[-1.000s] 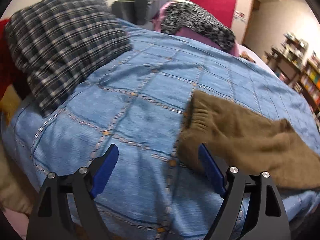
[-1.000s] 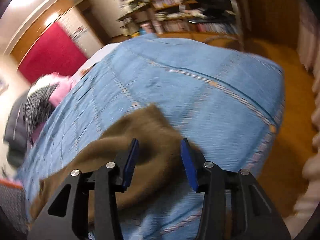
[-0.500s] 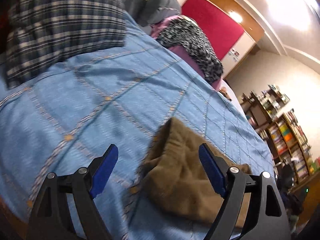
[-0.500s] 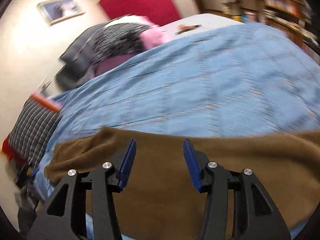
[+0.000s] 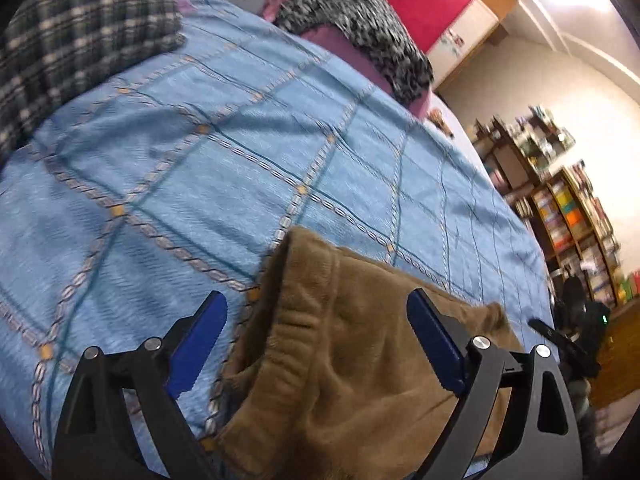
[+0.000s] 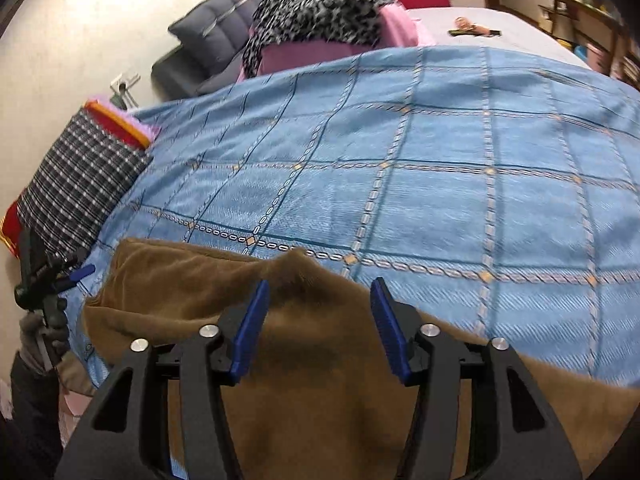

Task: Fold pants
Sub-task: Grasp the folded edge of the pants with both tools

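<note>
My left gripper and right gripper: jaws apart, nothing clamped. Brown fleece pants lie along the blue checked bedspread's near edge, lower part cut off by the frames. No readable labels.

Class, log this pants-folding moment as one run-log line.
left tongs: open, over waistband | right tongs: open, above pants | brown pants: flat on blue bedspread, ungrasped

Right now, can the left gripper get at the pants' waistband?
Probably yes. The left gripper is open, the brown pants lie between its fingers on the blue bedspread, and nothing covers the waistband.
</note>
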The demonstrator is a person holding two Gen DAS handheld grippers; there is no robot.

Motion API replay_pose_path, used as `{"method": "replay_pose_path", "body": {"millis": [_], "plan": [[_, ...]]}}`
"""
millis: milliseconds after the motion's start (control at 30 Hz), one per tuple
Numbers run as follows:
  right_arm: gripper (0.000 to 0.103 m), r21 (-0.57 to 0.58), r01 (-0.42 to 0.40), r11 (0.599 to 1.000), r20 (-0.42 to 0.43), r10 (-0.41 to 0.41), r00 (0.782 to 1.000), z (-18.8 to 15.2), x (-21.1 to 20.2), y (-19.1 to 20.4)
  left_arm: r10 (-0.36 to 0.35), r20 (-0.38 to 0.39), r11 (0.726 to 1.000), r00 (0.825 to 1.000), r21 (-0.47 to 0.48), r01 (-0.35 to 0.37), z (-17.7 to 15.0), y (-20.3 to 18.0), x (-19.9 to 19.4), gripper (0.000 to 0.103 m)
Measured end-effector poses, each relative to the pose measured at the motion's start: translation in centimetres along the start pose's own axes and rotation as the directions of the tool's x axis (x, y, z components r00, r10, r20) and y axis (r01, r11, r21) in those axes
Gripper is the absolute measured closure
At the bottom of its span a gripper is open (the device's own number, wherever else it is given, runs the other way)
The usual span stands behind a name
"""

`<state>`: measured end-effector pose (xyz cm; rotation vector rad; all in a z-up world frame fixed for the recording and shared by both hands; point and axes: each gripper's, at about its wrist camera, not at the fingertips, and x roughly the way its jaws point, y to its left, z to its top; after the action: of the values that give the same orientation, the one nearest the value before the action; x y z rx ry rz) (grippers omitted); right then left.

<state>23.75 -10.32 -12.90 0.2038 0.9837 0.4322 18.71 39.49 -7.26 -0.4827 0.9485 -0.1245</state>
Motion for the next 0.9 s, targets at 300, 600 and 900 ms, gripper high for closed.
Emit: {"method": "replay_pose_path", "body": {"millis": [300, 600, 900], "plan": [[0.046, -0.056, -0.036, 0.998, -0.107, 0.030, 0.994, 1.6, 5.9, 0.9, 0.009, -0.186, 0.992, 0.982, 0.128, 0.016, 2.1, -1.4, 5.5, 0.015], [0.096, -0.195, -0.001, 0.981, -0.132, -0.026, 0.991, 0.8, 7.7, 2.9, 0.067, -0.273, 0.978, 0.960, 0.210, -0.008, 1.8, -2.7, 8.7, 0.077], [0.097, -0.124, 0.085, 0.989, 0.000, -0.086, 0.996, 1.8, 7.3, 2.6, 0.000, -0.081, 0.994, 0.997, 0.111, 0.009, 3.8, -1.3, 5.1, 0.079]]}}
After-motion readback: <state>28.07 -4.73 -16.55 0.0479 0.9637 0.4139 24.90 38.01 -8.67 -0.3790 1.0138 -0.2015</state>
